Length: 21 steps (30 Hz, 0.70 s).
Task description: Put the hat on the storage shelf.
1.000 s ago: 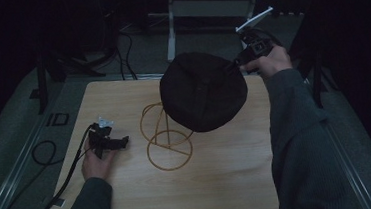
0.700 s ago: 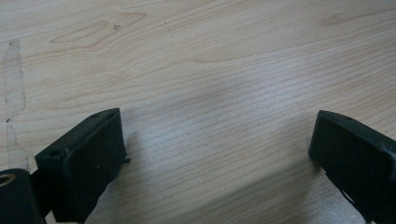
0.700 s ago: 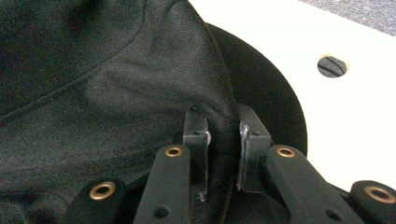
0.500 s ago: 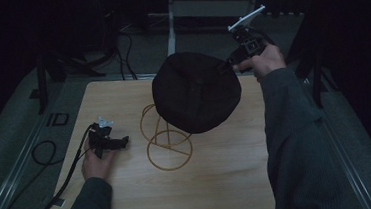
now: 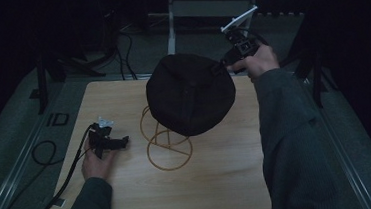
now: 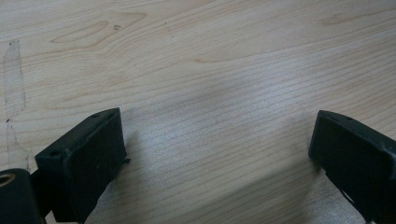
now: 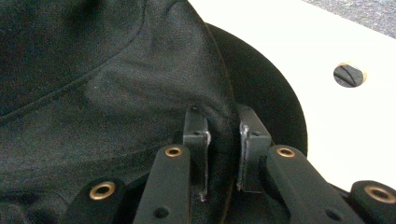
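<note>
The right gripper (image 5: pixel 226 61) is pinching a fold of the black hat (image 5: pixel 191 100) at its far edge, jaws nearly closed on the fabric, carrying it above the wire stand (image 5: pixel 168 142), apparently to control the hat over the frame. The left gripper (image 5: pixel 110 142) is resting wide open and empty on the bench (image 5: pixel 219 182), clear of the stand.

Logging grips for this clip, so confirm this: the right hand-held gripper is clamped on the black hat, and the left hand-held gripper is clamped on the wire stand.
One part is wrong. The left hand-held gripper holds nothing: the left gripper view shows its jaws wide apart over the bare wooden table, away from the wire stand. The right hand-held gripper is indeed clamped on the black hat.
</note>
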Each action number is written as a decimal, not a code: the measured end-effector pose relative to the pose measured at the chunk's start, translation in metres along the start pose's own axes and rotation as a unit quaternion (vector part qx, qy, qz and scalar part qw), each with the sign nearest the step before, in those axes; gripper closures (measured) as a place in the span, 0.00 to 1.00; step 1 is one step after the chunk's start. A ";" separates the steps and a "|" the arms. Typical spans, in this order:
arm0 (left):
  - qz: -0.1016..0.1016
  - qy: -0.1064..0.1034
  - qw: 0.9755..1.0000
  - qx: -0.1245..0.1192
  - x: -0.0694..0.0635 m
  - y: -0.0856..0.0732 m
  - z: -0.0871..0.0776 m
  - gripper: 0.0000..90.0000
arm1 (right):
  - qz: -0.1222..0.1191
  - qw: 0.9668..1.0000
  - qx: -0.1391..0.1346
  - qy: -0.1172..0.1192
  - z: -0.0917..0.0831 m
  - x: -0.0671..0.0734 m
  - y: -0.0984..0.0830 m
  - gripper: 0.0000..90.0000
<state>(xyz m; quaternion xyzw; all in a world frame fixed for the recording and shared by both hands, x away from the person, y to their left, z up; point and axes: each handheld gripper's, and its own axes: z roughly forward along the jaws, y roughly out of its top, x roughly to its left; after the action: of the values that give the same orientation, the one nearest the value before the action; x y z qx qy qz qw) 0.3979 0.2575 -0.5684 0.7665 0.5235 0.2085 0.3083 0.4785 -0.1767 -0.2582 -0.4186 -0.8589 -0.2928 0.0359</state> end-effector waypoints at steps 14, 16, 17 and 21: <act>0.000 0.001 1.000 0.000 0.000 0.000 0.000 0.04 | -0.008 1.000 0.000 0.009 0.010 0.010 0.005 0.86; -0.001 0.001 1.000 -0.001 0.000 0.000 0.000 0.04 | -0.010 1.000 0.000 0.012 0.012 0.014 0.007 0.86; -0.002 0.000 1.000 -0.002 0.000 0.000 0.000 0.04 | -0.012 1.000 0.000 0.013 0.012 0.016 0.008 0.86; -0.002 0.001 1.000 -0.002 0.000 0.000 0.000 0.04 | -0.021 1.000 0.001 0.016 0.014 0.023 0.011 0.86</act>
<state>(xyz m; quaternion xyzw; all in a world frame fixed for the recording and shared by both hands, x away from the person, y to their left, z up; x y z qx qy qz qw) 0.3978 0.2572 -0.5686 0.7649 0.5246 0.2093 0.3097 0.4742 -0.1476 -0.2572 -0.3960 -0.8669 -0.2996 0.0437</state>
